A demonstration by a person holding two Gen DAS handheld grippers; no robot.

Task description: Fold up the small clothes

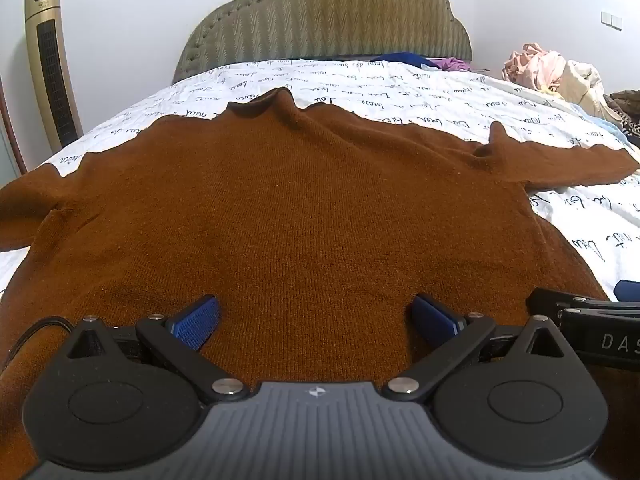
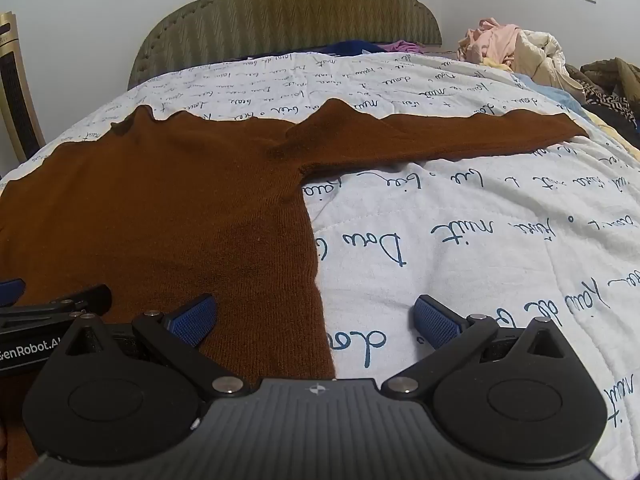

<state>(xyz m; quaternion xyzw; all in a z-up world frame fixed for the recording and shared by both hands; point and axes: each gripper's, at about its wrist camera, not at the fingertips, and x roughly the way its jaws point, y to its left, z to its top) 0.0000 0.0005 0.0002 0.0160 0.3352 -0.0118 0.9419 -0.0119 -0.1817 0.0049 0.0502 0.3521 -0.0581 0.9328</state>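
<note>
White script-print bed cover (image 2: 460, 216), brown sweater (image 1: 304, 208) spread flat, unfolded. Left gripper (image 1: 316, 320) and right gripper (image 2: 316, 320) both spread wide, pinching nothing. Next, probably: grip the right sleeve (image 2: 440, 136), fold inward.

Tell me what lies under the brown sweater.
The brown sweater lies spread flat on a white quilt printed with dark cursive writing, which shows around the body and past the right sleeve. The quilt directly beneath the knit is covered, so anything there cannot be seen.

Brown knit sweater (image 1: 304, 208), flat (sleeves outspread)
</note>
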